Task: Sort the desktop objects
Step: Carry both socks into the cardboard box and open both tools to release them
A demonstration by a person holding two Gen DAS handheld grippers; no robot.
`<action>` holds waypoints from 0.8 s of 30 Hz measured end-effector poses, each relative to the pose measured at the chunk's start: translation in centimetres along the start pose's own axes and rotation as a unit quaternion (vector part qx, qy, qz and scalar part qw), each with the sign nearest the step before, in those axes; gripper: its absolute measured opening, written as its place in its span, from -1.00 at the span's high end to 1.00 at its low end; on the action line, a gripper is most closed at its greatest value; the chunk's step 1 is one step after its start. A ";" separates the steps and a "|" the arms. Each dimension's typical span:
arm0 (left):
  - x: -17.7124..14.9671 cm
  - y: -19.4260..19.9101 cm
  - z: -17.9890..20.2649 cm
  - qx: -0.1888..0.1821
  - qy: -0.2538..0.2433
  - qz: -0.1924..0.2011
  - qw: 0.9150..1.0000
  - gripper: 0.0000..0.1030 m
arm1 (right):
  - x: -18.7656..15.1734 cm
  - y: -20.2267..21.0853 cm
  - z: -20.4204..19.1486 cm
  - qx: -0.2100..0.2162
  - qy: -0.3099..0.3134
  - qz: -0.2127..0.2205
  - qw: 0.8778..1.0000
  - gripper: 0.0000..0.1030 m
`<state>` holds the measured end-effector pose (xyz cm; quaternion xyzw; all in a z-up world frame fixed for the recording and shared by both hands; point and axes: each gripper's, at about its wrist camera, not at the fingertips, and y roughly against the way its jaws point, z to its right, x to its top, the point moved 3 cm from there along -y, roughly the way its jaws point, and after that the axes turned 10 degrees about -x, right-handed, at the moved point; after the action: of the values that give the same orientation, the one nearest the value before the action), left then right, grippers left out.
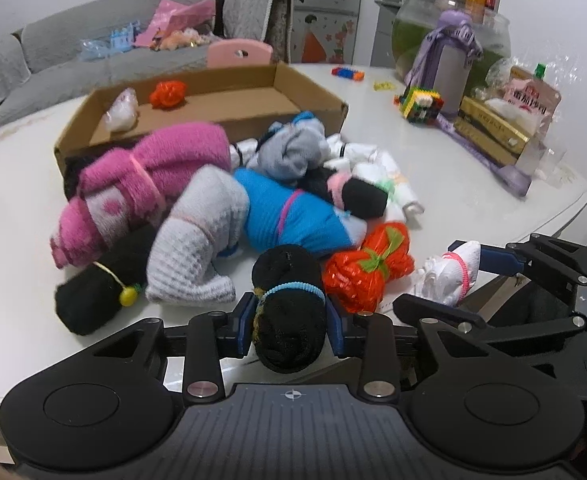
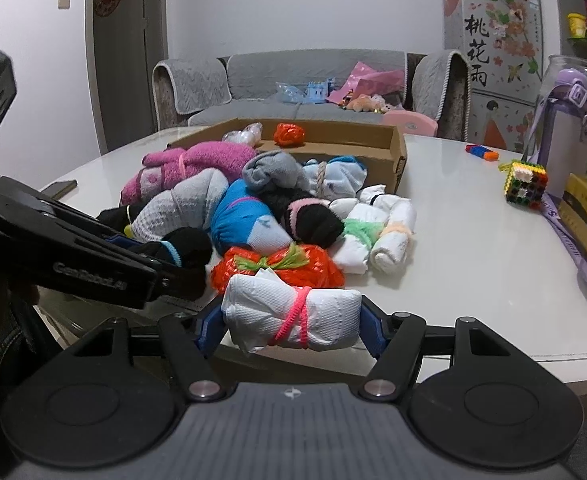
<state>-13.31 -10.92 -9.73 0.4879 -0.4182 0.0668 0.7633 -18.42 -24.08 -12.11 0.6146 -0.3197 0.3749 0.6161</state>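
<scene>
I have only two bundles in the cardboard box (image 2: 397, 156); my left tongs (image 1: 289, 322) clamp a black sock roll (image 1: 287, 312), my right tongs (image 2: 291, 316) a white bundle (image 2: 293, 312), and the pile (image 2: 233, 200) waits on the desk (image 2: 473, 240).

Rolled bundles lying heaped in front of a cardboard box (image 2: 397, 156) on the white surface (image 2: 473, 264).

A black roll (image 1: 289, 312) banded in blue is sitting pinched in the left claw (image 1: 289, 326), and a white roll (image 2: 293, 312) tied with pink is sitting crosswise in the right claw (image 2: 291, 326). An orange plastic bundle (image 2: 289, 266) tied with green is lying just behind them, touching a blue roll (image 2: 241, 216). A fuzzy pink roll (image 2: 189, 164) is leaning against the box, which is holding a small orange bundle (image 2: 289, 134) and a clear one (image 2: 243, 134).
</scene>
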 end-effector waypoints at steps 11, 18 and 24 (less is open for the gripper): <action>4.3 6.0 -2.0 0.020 -0.014 0.048 0.999 0.17 | 5.0 1.5 4.9 -0.006 -0.035 0.031 0.999 -0.22; 8.1 9.1 -6.6 0.064 -0.005 0.070 0.996 0.17 | 9.3 1.3 8.5 0.005 -0.051 0.062 0.997 -0.22; 11.7 10.0 -8.9 0.072 -0.018 0.084 0.994 0.17 | 12.4 0.1 10.4 0.041 -0.064 0.076 0.994 -0.22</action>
<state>-5.83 -2.22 3.86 0.5061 -0.4654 0.1519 0.7100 -11.44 -33.57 -1.08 0.6357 -0.3885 0.3938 0.5384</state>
